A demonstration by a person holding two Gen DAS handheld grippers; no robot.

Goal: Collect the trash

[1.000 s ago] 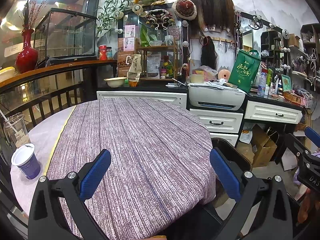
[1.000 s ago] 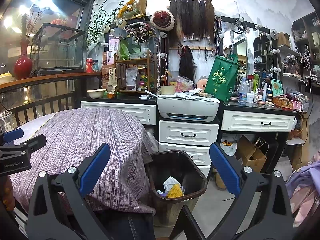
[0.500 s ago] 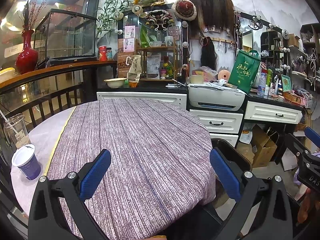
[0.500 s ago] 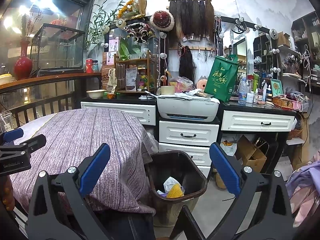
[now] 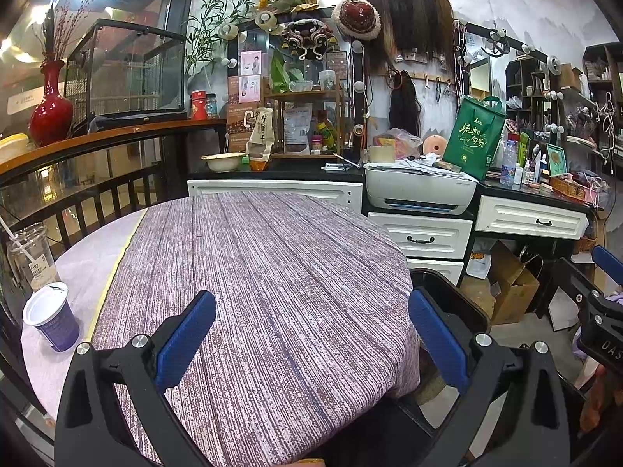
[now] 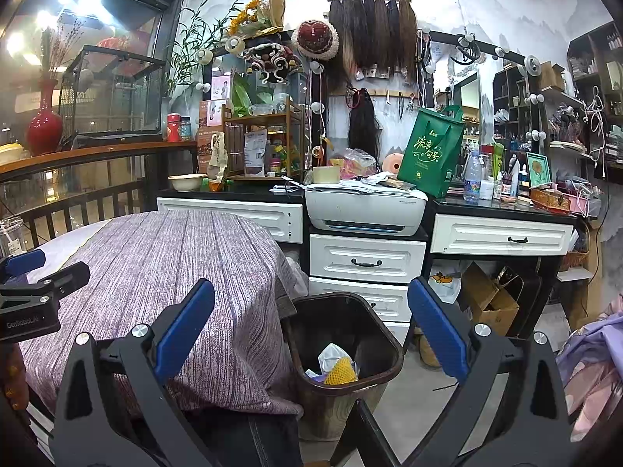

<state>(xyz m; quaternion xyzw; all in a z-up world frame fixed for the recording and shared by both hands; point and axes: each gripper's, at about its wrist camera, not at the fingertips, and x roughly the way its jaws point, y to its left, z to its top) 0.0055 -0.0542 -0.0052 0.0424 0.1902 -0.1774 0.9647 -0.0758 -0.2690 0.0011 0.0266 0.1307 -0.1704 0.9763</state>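
My left gripper [image 5: 311, 338] is open and empty above the purple striped tablecloth [image 5: 264, 272]. A blue paper cup with a white lid [image 5: 52, 317] stands at the table's left edge, with a clear plastic cup with a straw [image 5: 31, 257] behind it. My right gripper [image 6: 311, 334] is open and empty, held over the dark trash bin [image 6: 383, 344] beside the table. The bin holds a white wrapper [image 6: 331, 354] and a yellow foam net [image 6: 340, 369]. The bin's rim also shows in the left wrist view [image 5: 451, 288].
White cabinets with drawers [image 6: 366, 260] and a printer [image 6: 364, 206] stand behind the bin. A cardboard box [image 6: 490, 299] sits under the counter to the right. A wooden railing [image 5: 97, 194] runs behind the table's left side. Purple fabric [image 6: 595, 350] lies at the far right.
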